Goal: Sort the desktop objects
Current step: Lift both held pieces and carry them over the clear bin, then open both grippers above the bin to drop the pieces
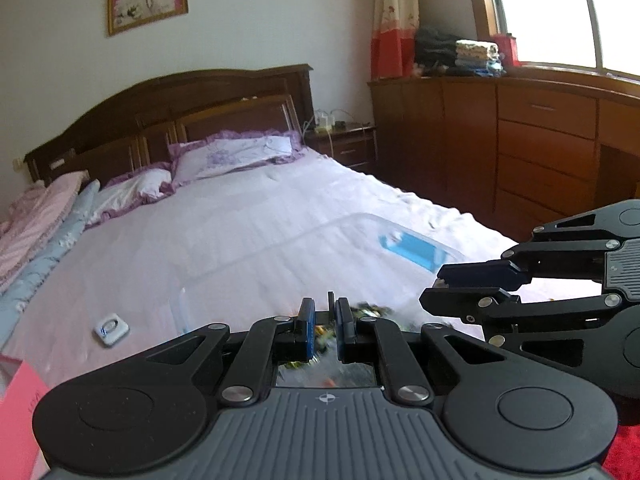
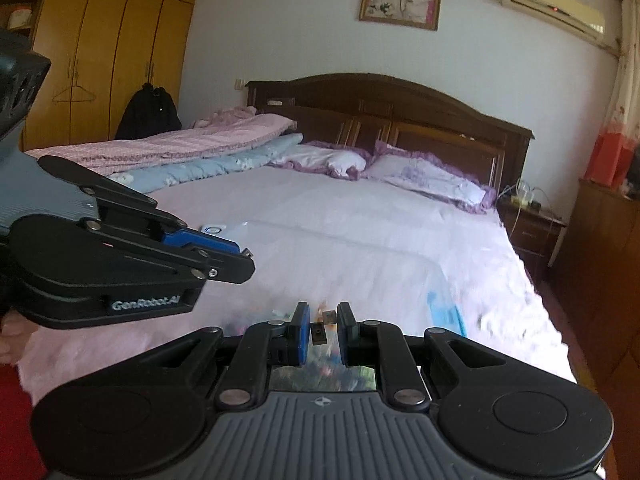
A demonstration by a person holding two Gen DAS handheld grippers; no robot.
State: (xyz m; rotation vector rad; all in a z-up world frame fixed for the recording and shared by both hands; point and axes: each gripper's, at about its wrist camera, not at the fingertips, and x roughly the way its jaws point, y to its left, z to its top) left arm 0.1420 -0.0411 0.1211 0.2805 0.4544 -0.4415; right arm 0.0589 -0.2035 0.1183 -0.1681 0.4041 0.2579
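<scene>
Hovering side by side near the bed's foot edge, left gripper and right gripper are both pressed nearly together.

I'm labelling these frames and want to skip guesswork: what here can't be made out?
- Small items between the left hand-held gripper's fingers, left wrist view: motion-blurred, partly hidden by the fingers.
- Clear plastic bin contents, both views: blurred; its near edge is hidden behind the grippers.
- Small brown piece at the right hand-held gripper, right wrist view: too small to identify.
- White device on the bed: too small to identify.
</scene>
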